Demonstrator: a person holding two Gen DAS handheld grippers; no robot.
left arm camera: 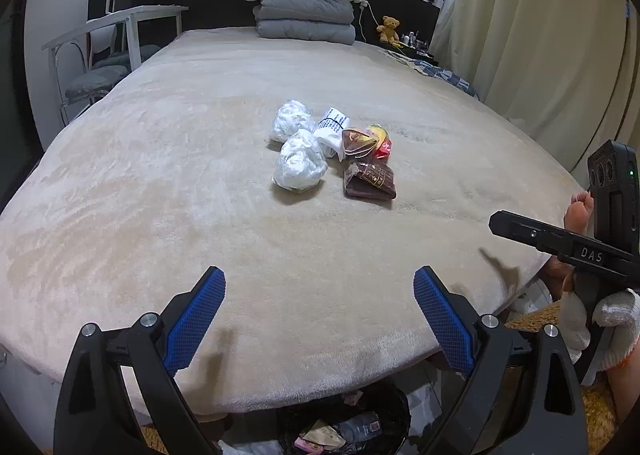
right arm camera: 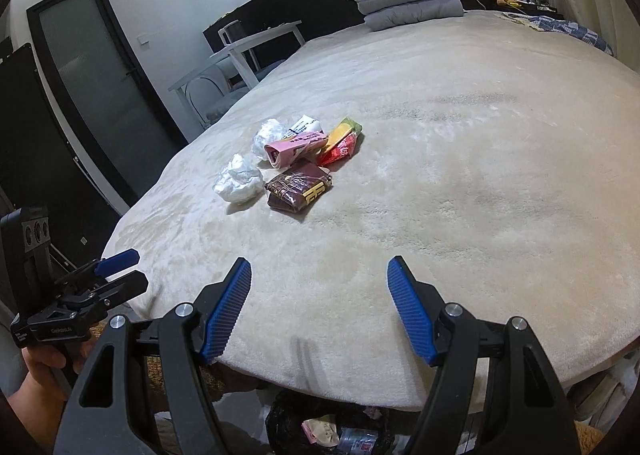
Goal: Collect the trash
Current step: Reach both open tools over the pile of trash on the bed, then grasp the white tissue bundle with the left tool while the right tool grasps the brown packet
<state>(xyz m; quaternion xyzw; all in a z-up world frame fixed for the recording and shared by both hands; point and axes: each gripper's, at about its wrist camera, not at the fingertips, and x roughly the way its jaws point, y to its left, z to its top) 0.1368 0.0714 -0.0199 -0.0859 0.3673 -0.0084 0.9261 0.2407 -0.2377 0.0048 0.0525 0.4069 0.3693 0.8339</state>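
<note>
Peeking out below the bed's near edge at 6 o'clock, a dark bin (left arm camera: 344,423) is cut off by the frame and partly hidden by the mattress; inside it lie a crushed bottle (left arm camera: 358,429) and some wrappers, though their print is too small to read. The right gripper (right arm camera: 319,309) shows in the left view only from the side, at 3 o'clock, held by a white-gloved hand (left arm camera: 600,329). The left gripper (left arm camera: 319,321) appears in the right view at 9 o'clock, held by a bare hand (right arm camera: 44,365).

A cream plush bed (left arm camera: 200,215) fills both views. At 12 o'clock, folded grey quilts (left arm camera: 306,23) with a pillow on top sit against a dark headboard, with a teddy bear (left arm camera: 389,29) at 1 o'clock. A white table (left arm camera: 120,23) stands at 10 o'clock, curtains (left arm camera: 540,35) hang at 2 o'clock, and the right view shows a dark-framed door (right arm camera: 100,75) at 10 o'clock.

The trash lies clustered mid-bed, well apart from both claws: two crumpled white wads (left arm camera: 298,165), a white printed packet (left arm camera: 332,129), a pink carton (right arm camera: 294,147), a red and yellow wrapper (right arm camera: 342,141) and a brown packet (left arm camera: 370,181) nearest the foot of the bed.

Both claws hover over the near edge, blue pads spread wide, pinching nothing.
</note>
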